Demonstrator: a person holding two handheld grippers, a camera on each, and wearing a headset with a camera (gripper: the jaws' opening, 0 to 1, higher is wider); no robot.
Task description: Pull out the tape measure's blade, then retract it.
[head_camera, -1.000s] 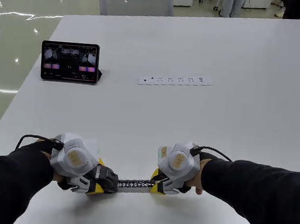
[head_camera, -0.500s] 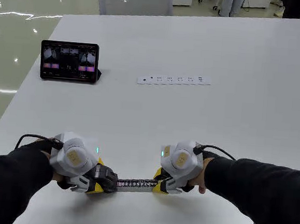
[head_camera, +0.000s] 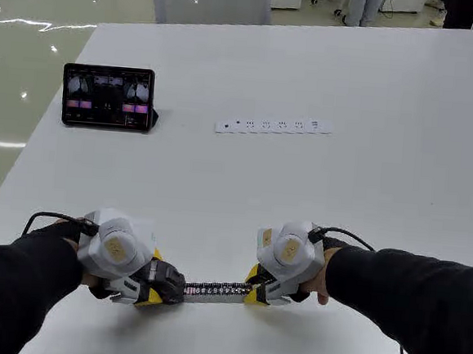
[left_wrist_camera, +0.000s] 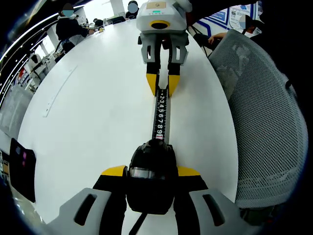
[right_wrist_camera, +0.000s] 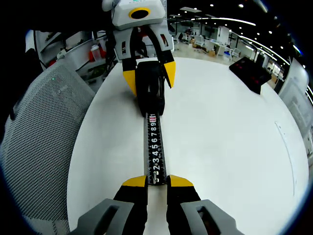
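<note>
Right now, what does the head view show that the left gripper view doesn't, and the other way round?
Head view: the person's black sleeves, and the tablet face on with its screen lit. Left gripper view: a grey mesh chair beside the table, and the numerals on the blade, readable. Both: the left gripper shut on the black tape measure and the right gripper pinching the end of the drawn-out blade, on the white table.

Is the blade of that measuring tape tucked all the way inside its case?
No, a numbered stretch of the blade runs out of the case to the right tongs, which pinch its end.
</note>
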